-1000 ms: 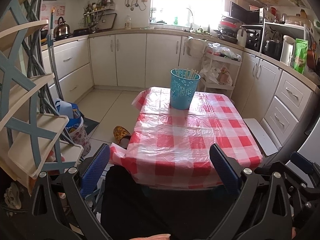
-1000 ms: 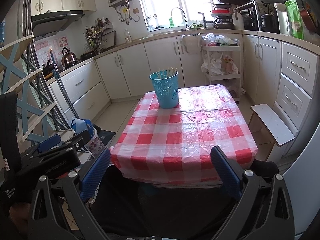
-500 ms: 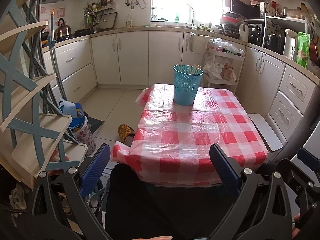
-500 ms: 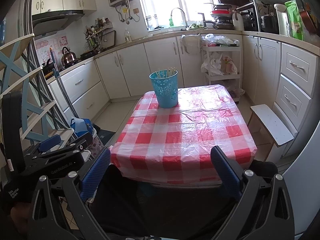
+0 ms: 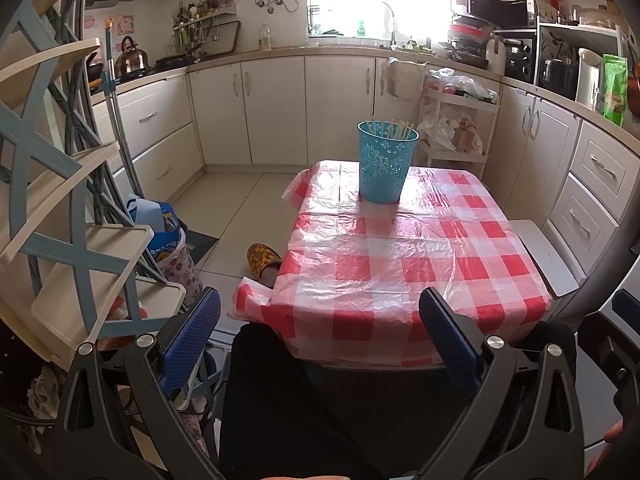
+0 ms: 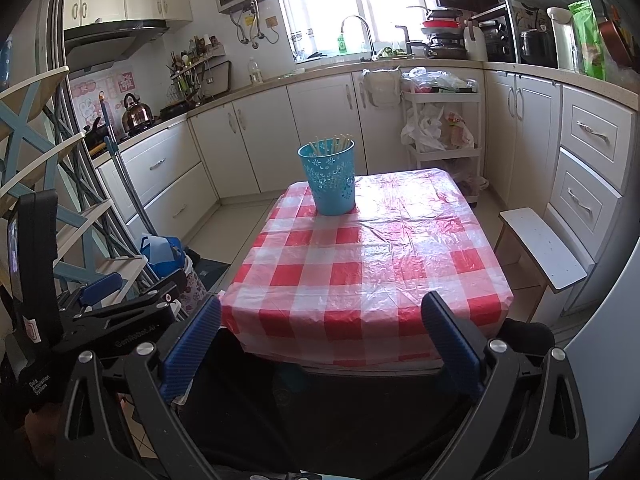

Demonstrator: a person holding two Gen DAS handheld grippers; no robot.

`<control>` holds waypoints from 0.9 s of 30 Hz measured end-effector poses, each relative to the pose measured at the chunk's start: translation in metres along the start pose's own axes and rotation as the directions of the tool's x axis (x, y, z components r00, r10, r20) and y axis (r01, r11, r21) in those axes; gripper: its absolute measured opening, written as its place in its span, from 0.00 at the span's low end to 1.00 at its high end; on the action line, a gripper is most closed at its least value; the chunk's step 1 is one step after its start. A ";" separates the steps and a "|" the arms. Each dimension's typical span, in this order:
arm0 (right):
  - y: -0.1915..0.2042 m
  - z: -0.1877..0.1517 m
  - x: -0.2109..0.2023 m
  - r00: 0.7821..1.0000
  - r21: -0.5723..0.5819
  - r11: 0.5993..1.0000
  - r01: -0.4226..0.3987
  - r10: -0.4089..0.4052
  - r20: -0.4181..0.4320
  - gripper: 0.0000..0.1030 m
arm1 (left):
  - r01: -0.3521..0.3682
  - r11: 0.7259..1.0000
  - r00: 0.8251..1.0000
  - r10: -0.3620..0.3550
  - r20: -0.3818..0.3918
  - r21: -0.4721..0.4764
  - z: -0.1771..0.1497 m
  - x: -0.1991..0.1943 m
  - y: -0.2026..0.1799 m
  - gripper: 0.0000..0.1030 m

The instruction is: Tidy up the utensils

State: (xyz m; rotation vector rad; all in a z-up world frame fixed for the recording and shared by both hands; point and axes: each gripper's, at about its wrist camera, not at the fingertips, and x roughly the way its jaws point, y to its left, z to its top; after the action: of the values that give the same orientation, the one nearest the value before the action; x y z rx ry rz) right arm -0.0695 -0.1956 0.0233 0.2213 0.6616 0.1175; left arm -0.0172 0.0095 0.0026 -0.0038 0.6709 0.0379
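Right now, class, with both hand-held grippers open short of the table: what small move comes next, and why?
Probably bring the right hand-held gripper forward toward the blue basket: the chopsticks stand there, at the table's far end, out of reach.

The basket (image 5: 383, 167) stands on the surface (image 5: 400, 256) at frame centre, chopsticks (image 5: 394, 128) inside it; a shelf rack (image 5: 60, 216) fills the left, cabinets (image 5: 280, 108) behind.

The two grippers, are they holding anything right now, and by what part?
Nothing is held. The left gripper and the right gripper are both open and empty, short of the table. The chopsticks stand in the blue basket.
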 end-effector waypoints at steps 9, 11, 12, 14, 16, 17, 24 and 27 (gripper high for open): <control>0.000 0.000 0.001 1.000 0.000 1.000 0.000 0.000 -0.001 0.93 | 0.008 1.000 1.000 -0.008 -0.011 -0.004 -0.001 0.003 0.002 0.93; 0.000 0.000 0.001 1.000 0.000 1.000 0.000 0.000 -0.002 0.93 | 0.008 1.000 1.000 -0.008 -0.011 -0.005 -0.001 0.003 0.002 0.93; 0.000 0.000 0.001 1.000 0.000 1.000 0.000 0.000 -0.002 0.93 | 0.008 1.000 1.000 -0.008 -0.012 -0.005 -0.001 0.003 0.002 0.93; 0.000 0.000 0.001 1.000 0.000 1.000 -0.001 0.001 -0.001 0.93 | 0.008 1.000 1.000 -0.008 -0.012 -0.006 -0.001 0.003 0.002 0.93; 0.000 0.000 0.001 1.000 -0.001 1.000 0.000 0.000 -0.002 0.93 | 0.007 1.000 1.000 -0.007 -0.011 -0.006 -0.001 0.003 0.001 0.93; 0.000 0.000 0.001 1.000 -0.001 1.000 0.000 0.000 -0.002 0.93 | 0.009 1.000 1.000 -0.009 -0.011 -0.006 -0.001 0.003 0.001 0.93; 0.001 0.000 0.001 1.000 -0.001 1.000 0.000 0.000 -0.002 0.93 | 0.010 1.000 1.000 -0.010 -0.017 -0.004 -0.002 0.004 0.001 0.93; 0.001 0.000 0.001 1.000 -0.001 1.000 0.000 0.000 -0.003 0.93 | 0.010 1.000 1.000 -0.010 -0.018 -0.002 -0.002 0.004 0.001 0.93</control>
State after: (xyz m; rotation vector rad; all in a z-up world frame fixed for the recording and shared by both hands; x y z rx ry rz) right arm -0.0688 -0.1946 0.0225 0.2206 0.6642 0.1182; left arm -0.0151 0.0110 -0.0013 -0.0097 0.6890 0.0293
